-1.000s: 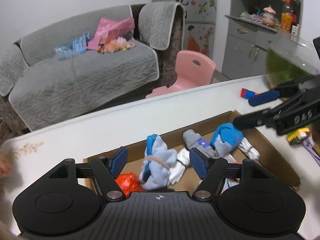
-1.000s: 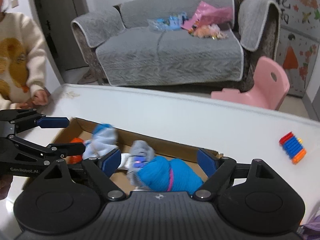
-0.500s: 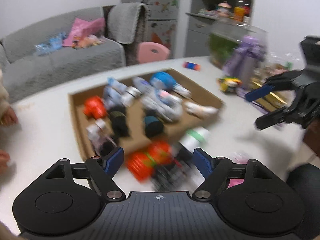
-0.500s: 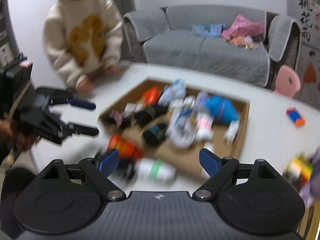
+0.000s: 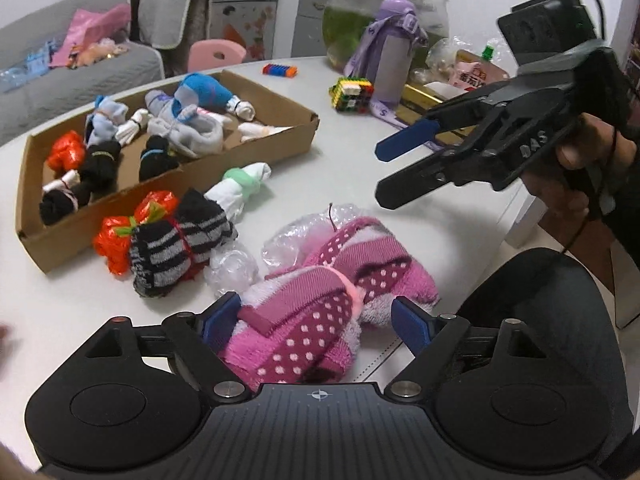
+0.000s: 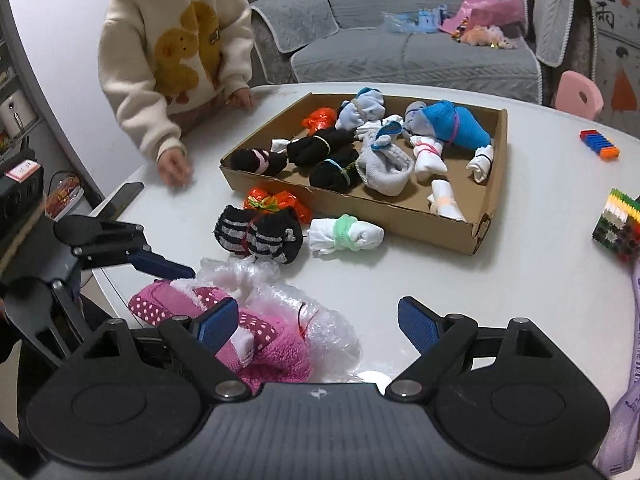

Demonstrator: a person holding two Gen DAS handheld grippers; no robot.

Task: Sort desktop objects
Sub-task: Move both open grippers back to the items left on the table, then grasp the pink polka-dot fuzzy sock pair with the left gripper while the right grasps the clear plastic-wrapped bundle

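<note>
Pink polka-dot sock bundle lies between the opening left hand-held gripper fingers.

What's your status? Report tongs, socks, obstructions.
Left tongs opening astride the pink dotted sock bundle. Right tongs open, empty. Bubble wrap tangled beside the bundle.

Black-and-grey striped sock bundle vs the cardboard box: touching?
Apart. The right wrist view shows bare table and an orange bundle between the striped sock bundle and the cardboard box wall.
</note>
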